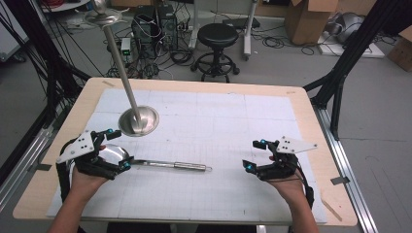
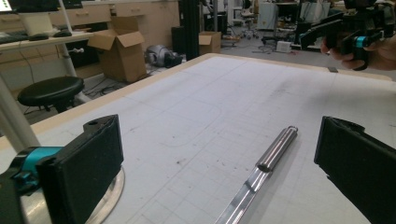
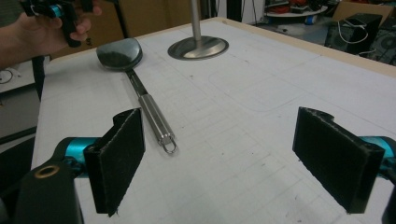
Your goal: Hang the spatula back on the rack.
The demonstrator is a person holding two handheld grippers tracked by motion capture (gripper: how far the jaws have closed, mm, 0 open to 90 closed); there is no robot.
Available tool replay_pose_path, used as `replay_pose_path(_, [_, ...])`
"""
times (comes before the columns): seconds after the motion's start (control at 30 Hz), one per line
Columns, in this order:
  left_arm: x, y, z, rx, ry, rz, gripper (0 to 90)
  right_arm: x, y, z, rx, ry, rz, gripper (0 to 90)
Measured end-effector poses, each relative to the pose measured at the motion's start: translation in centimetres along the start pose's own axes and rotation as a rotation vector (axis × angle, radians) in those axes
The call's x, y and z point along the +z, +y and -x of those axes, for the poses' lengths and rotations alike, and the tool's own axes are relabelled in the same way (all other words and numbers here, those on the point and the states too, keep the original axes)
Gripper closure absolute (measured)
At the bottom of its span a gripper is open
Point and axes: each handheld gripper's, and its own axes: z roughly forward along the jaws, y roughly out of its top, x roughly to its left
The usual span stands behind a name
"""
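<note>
Lying flat on the white mat, a steel ladle sits toward the near left part of the table, its bowl at the left and its handle running right, ending in a small wire loop near the middle of the near edge. In the right gripper view the ladle stretches away from the jaws, loop end nearest, bowl farthest. In the left gripper view its handle lies on the mat between the two jaws, pointing away. The left gripper hovers over the ladle's bowl near the left edge, held by the left hand; its jaws stand wide apart, and nothing is between the pads. The right gripper is near the right edge, well apart from the ladle, held by the right hand; its jaws are also wide, with only bare mat between them. A metal stand rests on the mat behind the ladle's bowl, toward the far left, its round base flat and its thin pole leaning up and away past the far edge. Beyond the far edge a black stool stands on the floor, with boxes at the far right.
</note>
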Motion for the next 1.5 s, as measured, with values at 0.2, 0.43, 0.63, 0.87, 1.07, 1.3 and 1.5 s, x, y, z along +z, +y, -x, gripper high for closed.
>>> replay_pose_path(0.2, [1.6, 0.9, 0.3, 0.014, -0.066, -0.038, 1.7, -0.5, -0.2, 0.0, 0.012, 0.006, 0.012, 15.8])
replay_pose_path(0.43, [5.3, 2.1, 1.3, 0.053, -0.138, -0.111, 1.7, -1.1, -0.5, 0.5, 0.029, -0.016, 0.023, 15.8])
replay_pose_path(0.63, [8.2, 2.5, 2.1, 0.089, -0.187, -0.211, 1.7, -1.5, -0.8, 1.0, 0.038, -0.031, 0.027, 15.8])
replay_pose_path(0.87, [11.2, 2.4, 3.1, 0.136, -0.258, -0.353, 1.8, -1.3, -0.9, 1.2, 0.044, -0.025, 0.024, 15.9])
replay_pose_path(1.07, [13.2, 1.1, 3.4, 0.150, -0.279, -0.452, 1.7, -1.2, -0.9, 1.2, 0.050, -0.020, 0.021, 15.9])
replay_pose_path(1.3, [14.6, -0.1, 3.8, 0.174, -0.304, -0.563, 1.8, -1.0, -0.9, 1.1, 0.048, -0.019, 0.011, 16.0])
replay_pose_path(1.5, [15.2, -0.8, 3.8, 0.217, -0.309, -0.671, 3.6, -0.8, -1.0, 1.1, 0.045, -0.022, 0.002, 16.0])
